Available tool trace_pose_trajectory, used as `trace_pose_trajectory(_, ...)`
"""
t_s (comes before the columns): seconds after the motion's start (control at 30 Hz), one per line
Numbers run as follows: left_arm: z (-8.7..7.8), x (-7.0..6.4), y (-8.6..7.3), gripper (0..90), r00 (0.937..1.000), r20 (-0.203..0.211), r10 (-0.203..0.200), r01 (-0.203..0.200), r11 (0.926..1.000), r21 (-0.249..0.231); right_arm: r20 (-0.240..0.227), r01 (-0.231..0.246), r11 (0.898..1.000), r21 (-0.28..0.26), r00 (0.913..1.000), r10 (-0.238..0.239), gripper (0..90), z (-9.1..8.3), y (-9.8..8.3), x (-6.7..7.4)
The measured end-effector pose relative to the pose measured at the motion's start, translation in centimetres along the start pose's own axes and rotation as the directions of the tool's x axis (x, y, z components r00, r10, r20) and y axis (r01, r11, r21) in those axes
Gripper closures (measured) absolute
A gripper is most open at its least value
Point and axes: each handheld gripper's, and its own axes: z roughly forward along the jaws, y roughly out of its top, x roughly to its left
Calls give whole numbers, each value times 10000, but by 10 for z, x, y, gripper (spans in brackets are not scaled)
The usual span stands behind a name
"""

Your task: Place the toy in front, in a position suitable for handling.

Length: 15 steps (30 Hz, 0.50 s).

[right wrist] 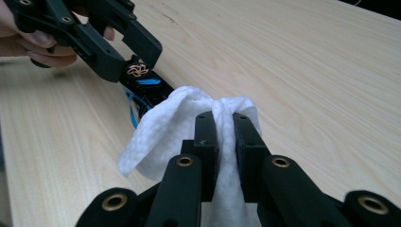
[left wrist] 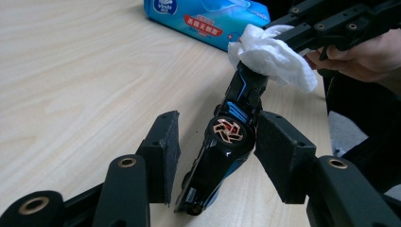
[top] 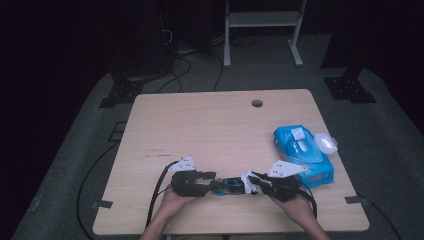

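Two grippers are seen meeting near the front edge of the wooden table (top: 210,130), pretty much nose to nose. A black and blue toy car (left wrist: 227,142) with a copper-coloured wheel is caught between them, tilted, its lower end down on the tabletop. The left gripper (left wrist: 215,156) has its jaws apart around the car: the right-hand pad looks to be resting against the car's side, while a clear gap is left at the other pad, so no real clamp is made there. The right gripper (right wrist: 226,130) is squeezed tight on a white wet wipe (right wrist: 161,132), which is bunched up between the jaws and draped over the car's far, upper end, touching it. In the high view the toy car (top: 227,184) is spotted between the left gripper (top: 210,180) and the right gripper (top: 252,182), with both hands coming in from the bottom edge. A blue pack of wipes (top: 302,152) is left lying on the table off to the right, beyond the right gripper, with a small white oval thing (top: 326,143) just beside its far side.
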Motion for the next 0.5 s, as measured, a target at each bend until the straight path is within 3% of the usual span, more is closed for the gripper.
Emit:
trace_pose_trajectory(0.03, 1, 0, -1, 490, 9997, 102, -233, 233, 9997, 2, -29, -15, 10000, 13, 10000, 15, 819, 0, 0, 0)
trace_pose_trajectory(0.17, 3, 0, -1, 464, 9983, 247, -520, 517, 9986, 112, -143, 121, 9999, 17, 9998, -121, 820, -1, -1, 1)
trace_pose_trajectory(0.37, 4, 7, 0, 447, 9900, 348, -1363, 1373, 9902, -252, -282, 352, 9994, -71, 9990, -354, 821, -4, -4, 3)
trace_pose_trajectory(0.5, 4, 7, 0, 434, 9879, 329, -1515, 1525, 9878, -304, -274, 444, 9990, -109, 9986, -447, 822, -4, -5, 4)
